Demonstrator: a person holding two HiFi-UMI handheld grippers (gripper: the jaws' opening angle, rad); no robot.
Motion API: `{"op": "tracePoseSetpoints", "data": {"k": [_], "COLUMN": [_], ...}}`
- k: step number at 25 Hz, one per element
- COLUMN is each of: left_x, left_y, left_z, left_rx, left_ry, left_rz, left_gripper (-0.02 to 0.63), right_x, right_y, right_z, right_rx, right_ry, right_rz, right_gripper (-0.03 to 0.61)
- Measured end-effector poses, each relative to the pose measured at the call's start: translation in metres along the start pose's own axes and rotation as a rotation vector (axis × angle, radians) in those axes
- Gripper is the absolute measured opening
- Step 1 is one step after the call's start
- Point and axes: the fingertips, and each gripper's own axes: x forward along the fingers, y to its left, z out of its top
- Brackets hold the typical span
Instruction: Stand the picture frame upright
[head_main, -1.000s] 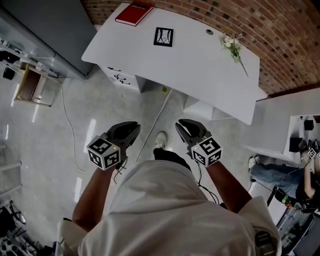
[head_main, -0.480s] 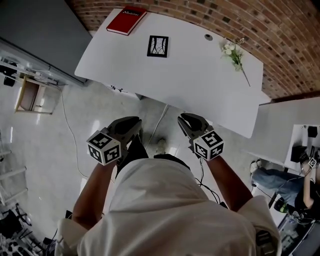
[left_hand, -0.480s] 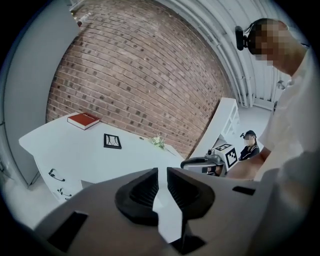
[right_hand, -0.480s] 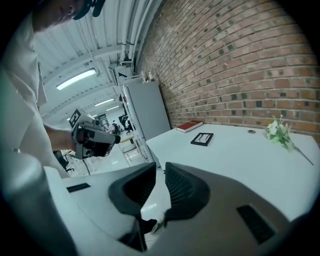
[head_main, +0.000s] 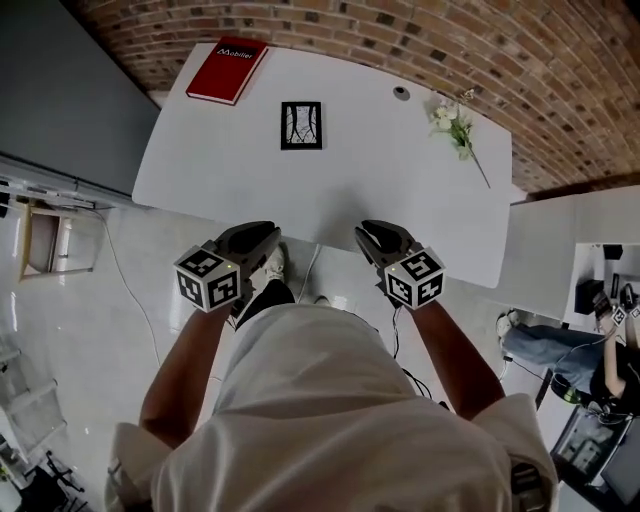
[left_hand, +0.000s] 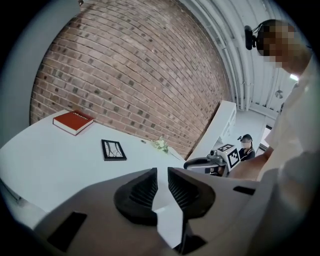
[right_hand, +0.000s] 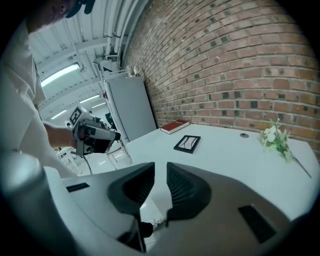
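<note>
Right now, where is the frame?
Head view: the frame lies flat on the table, left of centre, between the book and the flowers.

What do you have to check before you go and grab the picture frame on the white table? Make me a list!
1. Frame found: ok. The picture frame lies flat on the table, not yet upright.
2. Space around it: ok. The red book and the flowers lie apart from it.
3. Left gripper free: ok. Its jaws are opening, with nothing between them.
4. Right gripper free: ok. Its jaws are apart, with nothing between them.
5. Grippers at the frame: not ok. Both are at the table's near edge, well short of it.
6. Frame can stand alone: cannot tell. Its back faces down.
</note>
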Motion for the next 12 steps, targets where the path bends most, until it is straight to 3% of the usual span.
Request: {"op": "tracePoseSetpoints", "data": {"k": [7, 12], "left_x": [0.030, 0.051], "left_y": [0.075, 0.119], "left_z": [0.034, 0.044], "left_rx": [-0.010, -0.025], "left_ry": [0.070, 0.116], "left_rz": [-0.056, -0.109], "left_gripper": [0.118, 0.124], "right_x": [0.064, 0.107], "right_y": [-0.031, -0.051], "right_z": [0.026, 0.042], "right_rx": [0.026, 0.043], "right_ry": [0.037, 0.055], "right_rz": [-0.091, -0.125], "right_gripper": [0.079, 0.083]}}
